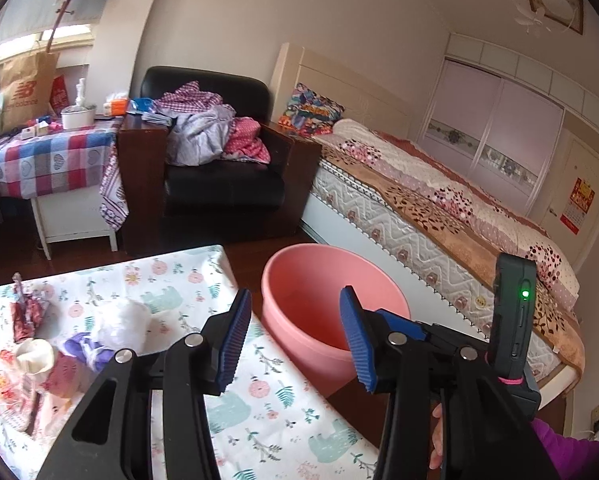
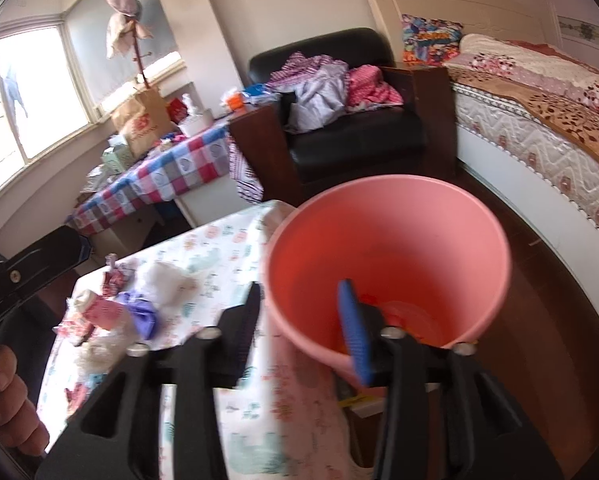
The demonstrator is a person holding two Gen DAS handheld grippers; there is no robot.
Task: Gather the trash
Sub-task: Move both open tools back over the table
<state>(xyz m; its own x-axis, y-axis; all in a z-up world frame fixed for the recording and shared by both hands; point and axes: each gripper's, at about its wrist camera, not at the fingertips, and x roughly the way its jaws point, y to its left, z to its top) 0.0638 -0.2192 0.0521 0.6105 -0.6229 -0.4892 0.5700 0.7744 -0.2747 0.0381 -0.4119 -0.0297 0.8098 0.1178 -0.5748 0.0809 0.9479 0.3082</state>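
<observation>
**Bucket in place, trash still waiting on the desk**

The trash point(image 1: 63, 344) sits in a small heap on the desk point(image 1: 259, 400), on the side away from the pink bucket point(image 1: 327, 300). I can see a fluffy white wad point(image 1: 119, 326), a crumpled purple piece point(image 1: 84, 349), a red torn wrapper point(image 1: 25, 314) and a cream paper cup shape point(image 1: 33, 356). All of it looks light, soft and crinkly, so I think it will squash easily when pinched.

The pink bucket stands just beside the desk edge, lower than the desk top. It looks almost empty inside.

My left hand-held gripper point(image 1: 295, 344) is wide open and holds nothing. It hovers over the desk edge, near the bucket. My right hand-held gripper point(image 2: 303, 332) is wide open too. One finger is outside the bucket rim and the other is inside, but I cannot tell if they touch it.

To do this step well, I would go for one piece at a time, starting with the white wad on top. I would pinch it in the middle, lift it clear, and let go only when it is over the bucket.

The bed point(image 1: 439, 200) and armchair point(image 1: 219, 160) are well apart from all this.
</observation>
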